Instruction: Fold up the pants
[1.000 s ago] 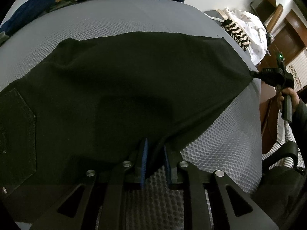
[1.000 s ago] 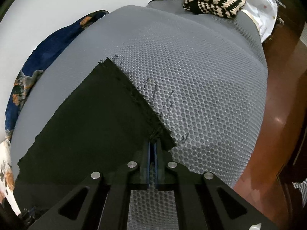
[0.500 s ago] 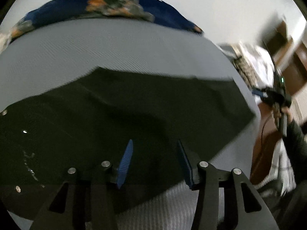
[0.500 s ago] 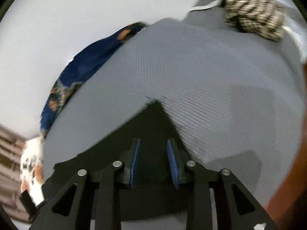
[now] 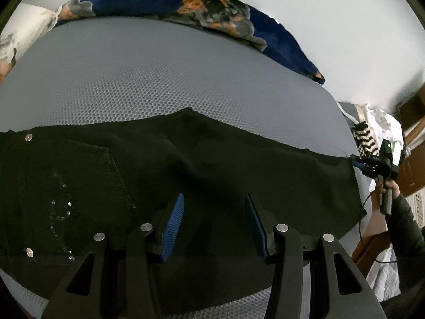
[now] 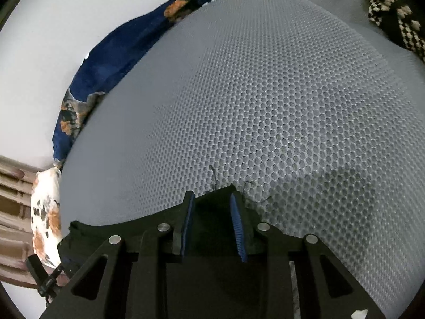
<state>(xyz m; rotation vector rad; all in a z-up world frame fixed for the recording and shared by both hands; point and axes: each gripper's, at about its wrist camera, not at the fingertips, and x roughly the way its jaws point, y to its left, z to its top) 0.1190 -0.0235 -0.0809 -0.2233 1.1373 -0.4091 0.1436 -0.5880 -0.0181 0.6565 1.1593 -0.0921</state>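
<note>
The black pants (image 5: pixel 212 175) lie flat across the grey mesh mattress (image 5: pixel 159 85), waist with a back pocket and rivets at the left, leg hem at the right. My left gripper (image 5: pixel 215 207) is open above the middle of the pants, its jaws wide apart and empty. My right gripper (image 6: pixel 211 202) is open over the frayed hem corner (image 6: pixel 220 194) of the pants. It also shows in the left wrist view (image 5: pixel 372 164), at the far right end of the leg.
A dark blue floral blanket (image 5: pixel 212 2) lies along the far edge by the white wall. A black-and-cream knitted item (image 6: pixel 393 18) and white cloth (image 5: pixel 382 119) lie at the bed's right end. Wooden furniture (image 5: pixel 414 111) stands beyond.
Both grippers have opened and let go of the pants. The pants now lie spread flat on the mattress, and both grippers have lifted back slightly.
</note>
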